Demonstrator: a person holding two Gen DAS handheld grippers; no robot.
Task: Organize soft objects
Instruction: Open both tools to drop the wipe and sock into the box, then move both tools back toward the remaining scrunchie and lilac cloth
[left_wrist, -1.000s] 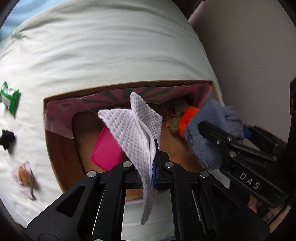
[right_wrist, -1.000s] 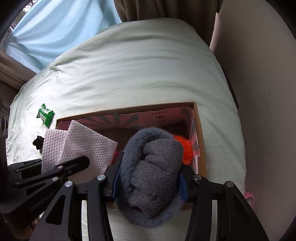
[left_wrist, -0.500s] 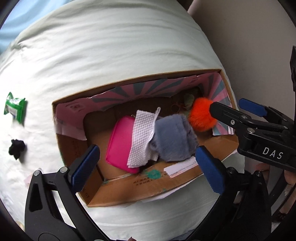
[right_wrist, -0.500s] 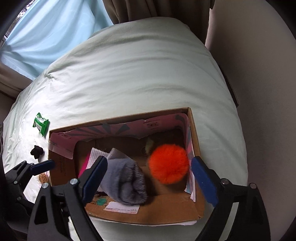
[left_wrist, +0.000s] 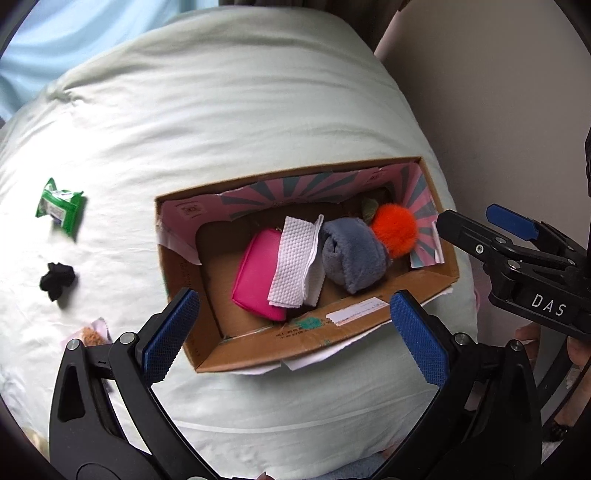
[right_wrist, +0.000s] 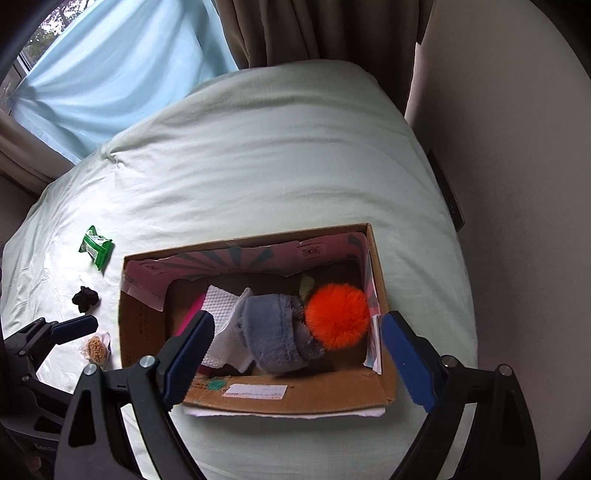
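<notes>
Both claws hang empty over the box: the left gripper (left_wrist: 293, 334) has its jaws spread wide, the right gripper (right_wrist: 299, 354) is apart too, nothing between either pair. The white cloth (left_wrist: 295, 267), grey fleece roll (left_wrist: 351, 253) and orange pompom (left_wrist: 393, 234) already sit inside the cardboard box (left_wrist: 295, 345). Best next move, probably: clear the rim, then swing left for the black scrunchie (left_wrist: 57, 280) and green packet (left_wrist: 61, 205) lying on the duvet (left_wrist: 240, 110), pinching lightly.
</notes>
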